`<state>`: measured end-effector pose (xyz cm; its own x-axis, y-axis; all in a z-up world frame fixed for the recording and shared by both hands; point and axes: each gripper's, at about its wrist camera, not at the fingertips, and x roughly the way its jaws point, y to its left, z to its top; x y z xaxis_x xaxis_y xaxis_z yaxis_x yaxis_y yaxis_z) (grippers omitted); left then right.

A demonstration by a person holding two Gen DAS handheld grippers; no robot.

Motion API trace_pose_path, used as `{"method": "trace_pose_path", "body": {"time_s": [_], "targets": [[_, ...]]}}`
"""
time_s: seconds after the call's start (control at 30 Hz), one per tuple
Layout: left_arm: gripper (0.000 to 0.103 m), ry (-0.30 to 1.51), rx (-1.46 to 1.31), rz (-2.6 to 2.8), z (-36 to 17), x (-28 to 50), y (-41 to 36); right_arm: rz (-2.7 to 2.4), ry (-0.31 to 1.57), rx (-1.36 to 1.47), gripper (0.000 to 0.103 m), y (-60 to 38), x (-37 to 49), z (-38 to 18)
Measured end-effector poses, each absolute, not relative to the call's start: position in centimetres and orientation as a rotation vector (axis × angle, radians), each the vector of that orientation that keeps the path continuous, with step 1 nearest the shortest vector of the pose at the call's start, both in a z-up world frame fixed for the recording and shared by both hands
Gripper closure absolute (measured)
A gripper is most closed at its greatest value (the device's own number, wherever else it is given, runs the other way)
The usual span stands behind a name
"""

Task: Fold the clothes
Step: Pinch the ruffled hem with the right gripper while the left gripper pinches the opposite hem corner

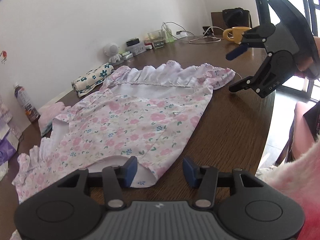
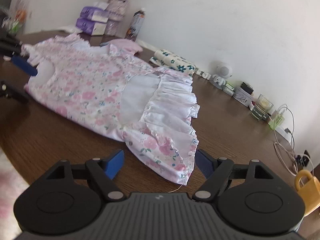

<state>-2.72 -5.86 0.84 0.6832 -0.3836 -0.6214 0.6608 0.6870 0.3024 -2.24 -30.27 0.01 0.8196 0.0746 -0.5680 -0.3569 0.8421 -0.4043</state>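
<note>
Dress [image 1: 128, 120] lay spread flat on the table [image 1: 230, 124], its long axis running from your left gripper [image 1: 160, 170] at the shoulder end to your right gripper [image 2: 160, 164] at the ruffled hem. Both grippers stood wide open and held nothing. Your left jaws straddled the near shoulder edge; your right jaws flanked the near hem corner, seemingly just short of contact, though blur limited that reading. A folded floral cloth [image 1: 92, 78] sat beyond the dress by the wall. Each hand was nearest its own end.
</note>
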Motion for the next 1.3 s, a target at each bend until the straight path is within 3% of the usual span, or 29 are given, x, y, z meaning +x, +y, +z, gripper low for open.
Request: {"method": "trace_pose_path", "body": {"time_s": [0.13, 0.27, 0.33, 0.4, 0.43, 0.53, 0.83, 1.3], "targets": [[0.068, 0.554, 0.675, -0.654, 0.6, -2.5, -6.7, 0.283, 0.601, -0.651, 0.033, -29.8, -1.7, -0.3], [0.078, 0.556, 0.786, -0.695, 0.5, -2.3, -7.5, 0.323, 0.635, -0.712, 0.053, -30.3, -0.8, -0.3], [0.091, 0.557, 0.827, -0.72, 0.4, -2.3, -8.0, 0.344, 0.653, -0.742, 0.065, -30.5, -0.3, -0.2], [0.098, 0.568, 0.847, -0.733, 0.3, -2.2, -8.2, 0.363, 0.667, -0.755, 0.077, -30.6, 0.0, -0.3], [0.1, 0.576, 0.847, -0.736, 0.2, -2.1, -8.3, 0.372, 0.674, -0.755, 0.09, -30.6, 0.1, -0.3], [0.102, 0.593, 0.812, -0.731, 0.7, -2.0, -7.9, 0.397, 0.69, -0.758, 0.102, -30.5, 0.2, -0.4], [0.103, 0.649, 0.632, -0.796, 4.3, -1.7, -5.1, 0.379, 0.596, -0.852, 0.103, -29.5, -3.2, 2.6], [0.103, 0.518, 0.703, -0.608, 5.7, 4.4, -5.5, 0.299, 0.482, -1.019, 0.103, -27.1, -0.2, 4.3]]}}
